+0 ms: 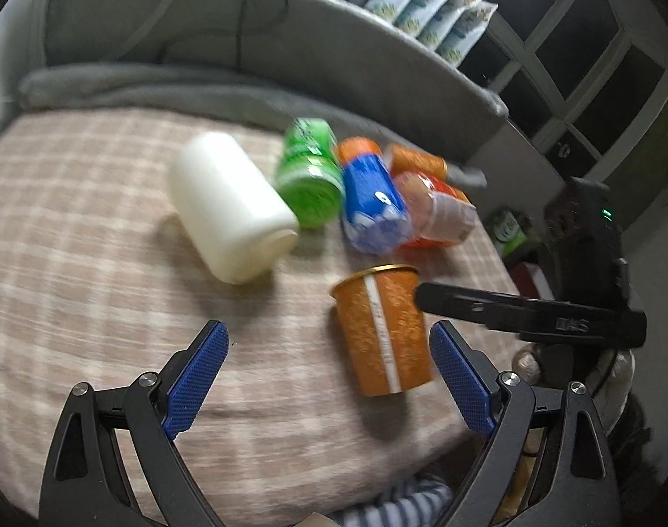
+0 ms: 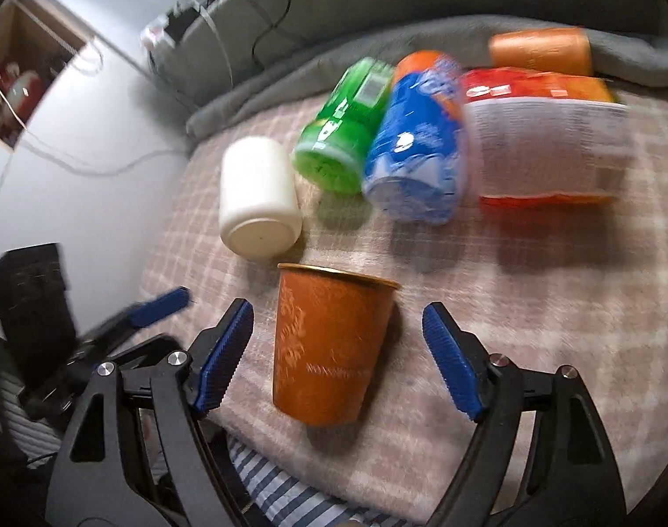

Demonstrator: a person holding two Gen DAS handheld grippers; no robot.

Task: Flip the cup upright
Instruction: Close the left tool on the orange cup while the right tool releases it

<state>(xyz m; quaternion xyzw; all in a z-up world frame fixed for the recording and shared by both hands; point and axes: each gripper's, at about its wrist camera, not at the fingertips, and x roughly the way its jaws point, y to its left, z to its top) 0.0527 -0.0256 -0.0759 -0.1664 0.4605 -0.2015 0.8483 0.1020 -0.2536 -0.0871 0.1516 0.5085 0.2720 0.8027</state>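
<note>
An orange patterned cup (image 1: 384, 329) with a gold rim stands upright on the checked blanket (image 1: 92, 237), mouth up. It also shows in the right wrist view (image 2: 329, 347). My right gripper (image 2: 338, 355) is open, its blue pads on either side of the cup without touching it. One right finger (image 1: 510, 307) reaches in beside the cup in the left wrist view. My left gripper (image 1: 329, 377) is open and empty, with the cup near its right pad. It appears blurred at the left of the right wrist view (image 2: 127, 320).
A white bottle (image 1: 228, 206), a green can (image 1: 310, 175), a blue bottle (image 1: 373, 202) and orange and red packages (image 1: 435, 206) lie on the blanket behind the cup. A grey padded headboard (image 1: 290, 30) rises behind. The bed's edge is close in front.
</note>
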